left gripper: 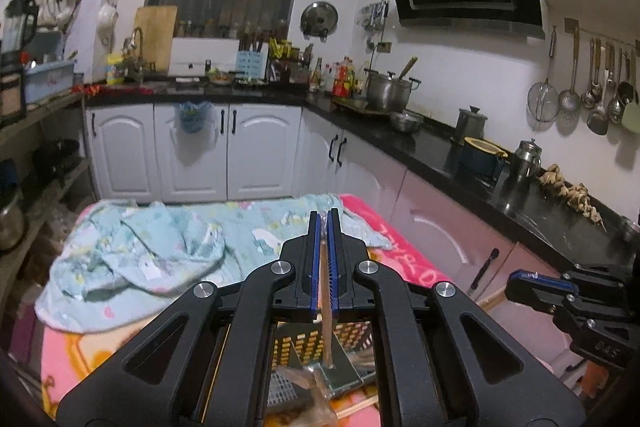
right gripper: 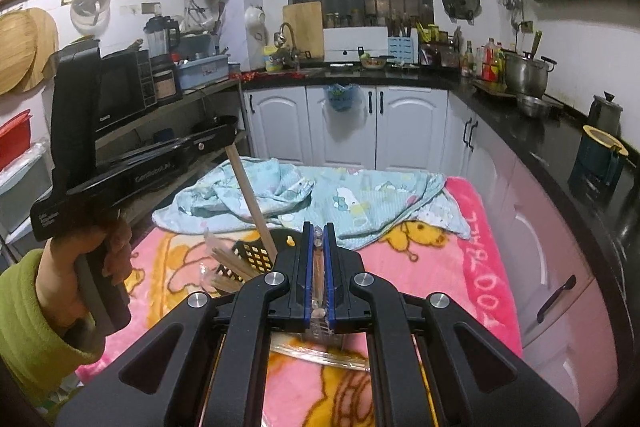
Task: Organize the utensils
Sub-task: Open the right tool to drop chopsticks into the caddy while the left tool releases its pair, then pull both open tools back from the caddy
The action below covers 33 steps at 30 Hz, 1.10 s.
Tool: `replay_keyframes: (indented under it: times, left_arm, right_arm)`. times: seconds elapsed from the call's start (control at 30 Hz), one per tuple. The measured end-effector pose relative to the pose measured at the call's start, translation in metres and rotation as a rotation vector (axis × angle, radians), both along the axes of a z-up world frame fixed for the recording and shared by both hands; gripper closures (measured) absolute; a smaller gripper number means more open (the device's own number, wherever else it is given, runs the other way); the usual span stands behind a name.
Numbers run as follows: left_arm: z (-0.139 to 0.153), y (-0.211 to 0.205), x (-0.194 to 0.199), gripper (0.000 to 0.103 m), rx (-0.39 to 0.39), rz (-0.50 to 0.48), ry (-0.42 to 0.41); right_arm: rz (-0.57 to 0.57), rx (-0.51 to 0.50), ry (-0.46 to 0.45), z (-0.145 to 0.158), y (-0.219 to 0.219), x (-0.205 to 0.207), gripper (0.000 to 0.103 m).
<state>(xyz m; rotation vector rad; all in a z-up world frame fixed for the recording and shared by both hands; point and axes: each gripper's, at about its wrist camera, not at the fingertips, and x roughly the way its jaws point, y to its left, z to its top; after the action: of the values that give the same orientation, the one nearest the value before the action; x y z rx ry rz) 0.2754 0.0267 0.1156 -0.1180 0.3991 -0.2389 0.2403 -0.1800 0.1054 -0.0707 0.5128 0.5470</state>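
My left gripper [left gripper: 324, 217] is shut on the wooden handle [left gripper: 326, 307] of a spatula. The handle runs down between the blue pads to a metal blade [left gripper: 334, 377] inside a black perforated utensil basket [left gripper: 354, 335]. In the right wrist view that gripper [right gripper: 228, 131] is held by a hand in a green sleeve [right gripper: 24, 307]. The handle [right gripper: 252, 203] slants down into the basket [right gripper: 256, 255], beside several wooden sticks [right gripper: 228, 263]. My right gripper [right gripper: 319, 227] is shut on a thin brown utensil in clear plastic wrap [right gripper: 318, 279]. The right gripper [left gripper: 514, 281] also shows at the right of the left wrist view.
A pink cartoon blanket [right gripper: 432, 267] covers the table, with a crumpled light blue cloth [right gripper: 344, 199] at its far end. White cabinets [right gripper: 404, 123] stand behind, and a black counter [left gripper: 460, 155] with pots runs along the right. Shelves with appliances [right gripper: 128, 95] stand at the left.
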Motion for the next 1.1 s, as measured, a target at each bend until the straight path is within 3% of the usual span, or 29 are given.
replay_keyframes:
  times: [0.2,0.27,0.33,0.5,0.63,0.8,0.9,1.1]
  left_arm:
    - [-0.016,0.006,0.003,0.101,-0.029,-0.007,0.056]
    - [-0.02,0.007,0.003,0.098,-0.035,-0.017,0.07]
    - [-0.021,0.009,0.001,0.089,-0.037,-0.023,0.075]
    - [-0.015,0.015,-0.016,0.06,-0.061,-0.019,0.049]
    - [-0.005,0.022,-0.032,0.047,-0.089,-0.013,0.018]
    - [0.008,0.03,-0.055,0.019,-0.125,-0.012,-0.02]
    - [0.011,0.035,-0.067,0.011,-0.135,-0.007,-0.032]
    - [0.008,0.037,-0.092,0.011,-0.147,-0.007,-0.047]
  right_arm:
    - [-0.002,0.011,0.033,-0.009,0.003,0.008,0.097]
    - [-0.004,0.014,0.037,-0.011,0.003,0.008,0.086]
    - [-0.01,0.021,0.041,-0.012,0.0,0.007,0.073]
    - [-0.033,0.059,0.015,-0.007,-0.014,-0.003,0.064]
    - [-0.045,0.064,-0.011,-0.002,-0.024,-0.015,0.059]
    - [-0.062,0.084,-0.041,0.002,-0.041,-0.032,0.051]
    - [-0.071,0.081,-0.06,0.003,-0.047,-0.043,0.046]
    - [-0.073,0.072,-0.09,0.001,-0.053,-0.064,0.038]
